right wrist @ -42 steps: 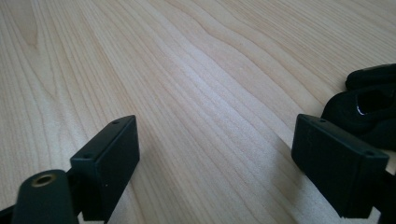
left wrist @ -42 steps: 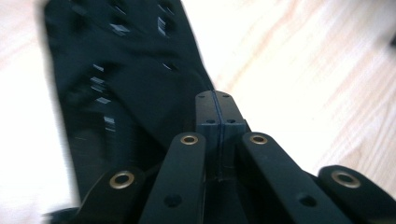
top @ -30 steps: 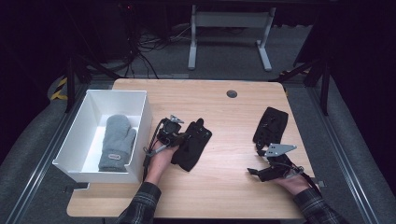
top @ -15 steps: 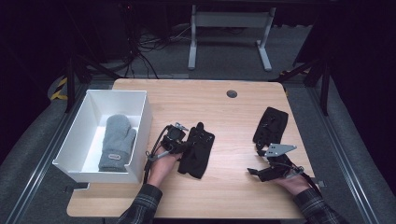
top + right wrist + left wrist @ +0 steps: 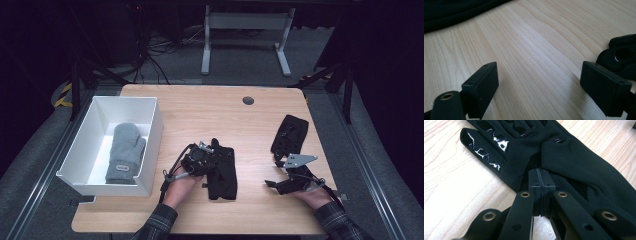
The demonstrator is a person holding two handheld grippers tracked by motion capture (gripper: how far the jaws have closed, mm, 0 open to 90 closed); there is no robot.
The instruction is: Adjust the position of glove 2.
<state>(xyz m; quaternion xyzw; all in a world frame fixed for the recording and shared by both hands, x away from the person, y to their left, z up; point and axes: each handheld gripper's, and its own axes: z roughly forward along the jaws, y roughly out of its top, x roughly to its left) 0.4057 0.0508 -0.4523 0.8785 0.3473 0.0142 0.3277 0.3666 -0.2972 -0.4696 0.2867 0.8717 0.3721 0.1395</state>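
Note:
A black glove (image 5: 225,175) with glossy grip prints lies palm up at the middle of the wooden table (image 5: 200,110). My left gripper (image 5: 214,154) is at its left edge. In the left gripper view the pads (image 5: 540,178) are pressed together on a raised fold of the glove (image 5: 579,162). A second black glove (image 5: 290,132) lies at the right. Just in front of it my right gripper (image 5: 274,172) rests low over the table. Its jaws (image 5: 539,80) stand wide apart over bare wood, with that glove's edge (image 5: 621,55) beside the right pad.
A white box (image 5: 150,145) sits at the table's left edge with a grey mitten (image 5: 125,152) lying in it. A round cable hole (image 5: 248,100) is near the far edge. Bare wood lies between the two gloves.
My left gripper has moved toward the near edge and slightly right, dragging the black glove along with it. The right gripper and the second glove have kept still.

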